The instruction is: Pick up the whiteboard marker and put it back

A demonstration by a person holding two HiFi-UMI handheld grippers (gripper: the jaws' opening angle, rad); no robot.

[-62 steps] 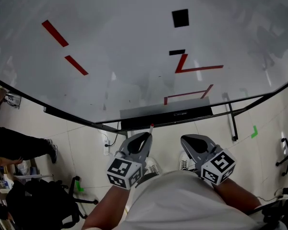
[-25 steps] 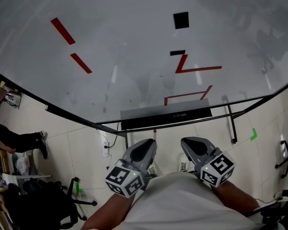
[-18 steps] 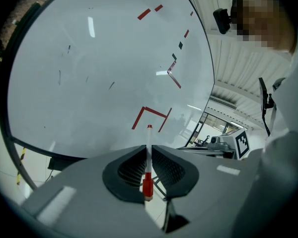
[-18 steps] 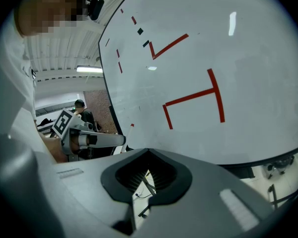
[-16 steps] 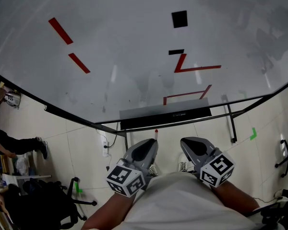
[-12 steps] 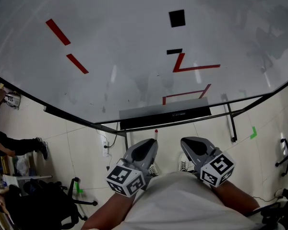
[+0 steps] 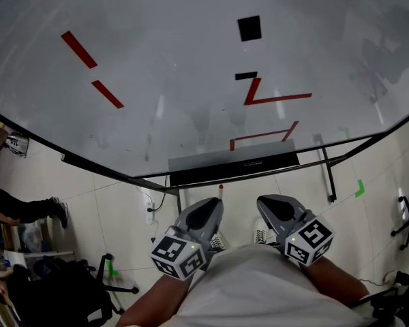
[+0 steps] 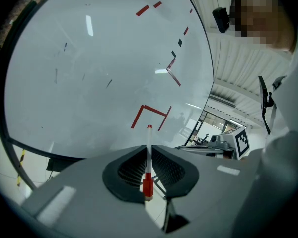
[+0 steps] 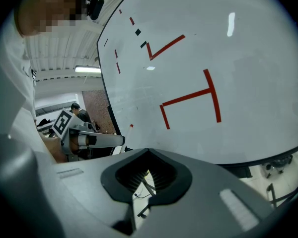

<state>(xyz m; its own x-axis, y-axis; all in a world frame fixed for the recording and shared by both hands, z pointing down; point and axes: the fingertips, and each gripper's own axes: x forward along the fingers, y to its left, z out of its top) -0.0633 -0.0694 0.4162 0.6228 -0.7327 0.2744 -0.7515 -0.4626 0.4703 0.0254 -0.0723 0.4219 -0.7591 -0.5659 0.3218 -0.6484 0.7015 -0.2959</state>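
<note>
Whiteboard marker (image 8: 148,155) was clamped upright in left gripper (image 7: 215,203), jaws clenched on its barrel, red tip aimed at whiteboard (image 7: 191,67). It was held in the air, near side of the tray (image 7: 233,161), not touching it. Right gripper (image 9: 148,153) was held just beside, jaws closed on nothing.

Risks, as judged: marker sticks out well past the jaws, so a knock vs. tray edge could pivot or slip it, and a stray touch could streak the board.

The grip itself was shown only in left gripper view. In head view only the tip was seen, but also tray and floor. In right gripper view the marker was shown from the side.
</note>
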